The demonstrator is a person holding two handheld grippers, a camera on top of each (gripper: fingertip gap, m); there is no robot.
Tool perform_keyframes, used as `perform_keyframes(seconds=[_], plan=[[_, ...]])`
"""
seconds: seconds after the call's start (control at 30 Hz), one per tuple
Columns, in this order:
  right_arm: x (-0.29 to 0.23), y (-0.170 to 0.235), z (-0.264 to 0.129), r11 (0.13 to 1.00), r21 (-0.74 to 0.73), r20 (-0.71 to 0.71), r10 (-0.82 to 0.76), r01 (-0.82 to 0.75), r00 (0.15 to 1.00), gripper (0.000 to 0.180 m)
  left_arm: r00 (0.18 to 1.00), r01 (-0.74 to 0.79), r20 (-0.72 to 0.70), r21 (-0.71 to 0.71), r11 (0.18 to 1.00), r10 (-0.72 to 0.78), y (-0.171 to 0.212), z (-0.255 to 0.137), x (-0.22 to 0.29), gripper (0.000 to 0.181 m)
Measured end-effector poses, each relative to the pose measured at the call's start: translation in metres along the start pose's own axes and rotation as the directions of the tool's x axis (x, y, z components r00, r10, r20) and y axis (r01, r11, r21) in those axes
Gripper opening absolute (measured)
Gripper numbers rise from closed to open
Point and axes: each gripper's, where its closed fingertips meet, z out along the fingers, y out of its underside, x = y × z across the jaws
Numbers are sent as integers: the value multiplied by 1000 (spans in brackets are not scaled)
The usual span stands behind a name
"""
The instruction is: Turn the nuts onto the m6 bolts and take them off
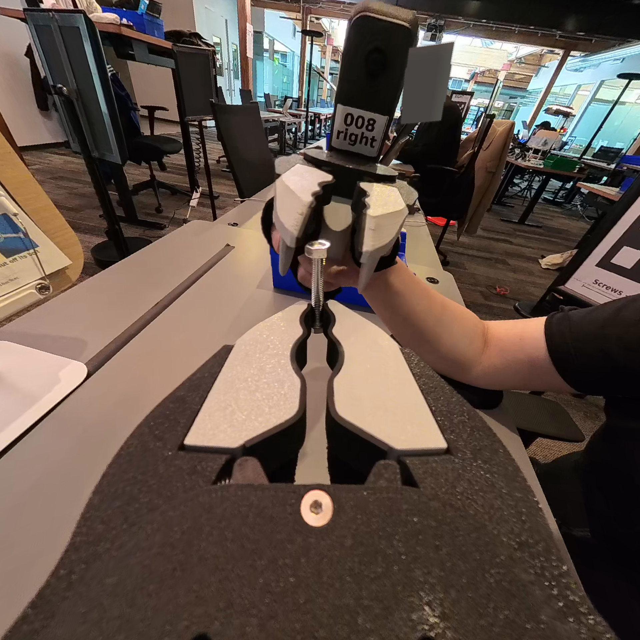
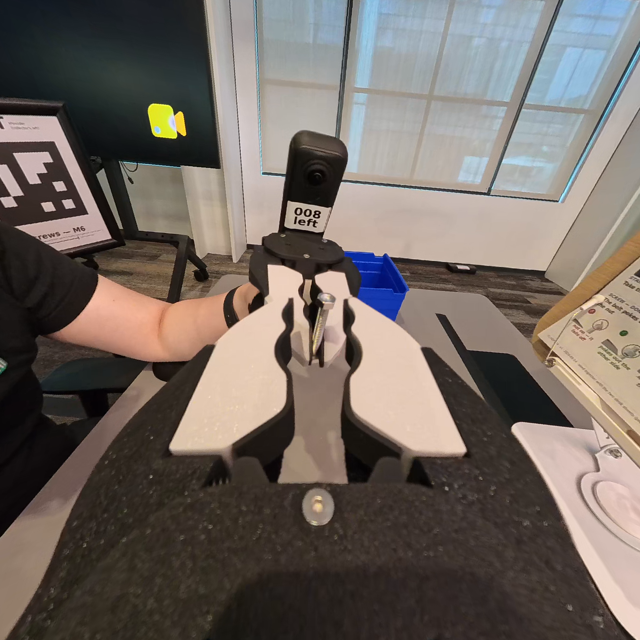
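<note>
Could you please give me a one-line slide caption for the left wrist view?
Left gripper clamps a bolt upright by its tip; open right gripper faces it.

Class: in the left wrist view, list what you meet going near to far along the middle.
Left gripper, closed on the bolt → right gripper, open → blue bin.
</note>
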Motion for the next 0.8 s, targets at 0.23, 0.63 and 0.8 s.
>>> perform_keyframes(seconds=[0.23,0.63,0.8], plan=[[-2,4,1,999,-34,-1,-29,29,1000,27,1000,0,28,1,1000,0,0,-3,-6,5],[-2,7,5,998,-52,-11,-38,38,999,32,998,-25,52,-15,1000,26,2,-1,-8,5],[-3,-1,-1,999,-18,-7,-36,36,999,23,998,-7,61,-5,1000,8,1,-5,-12,5]])
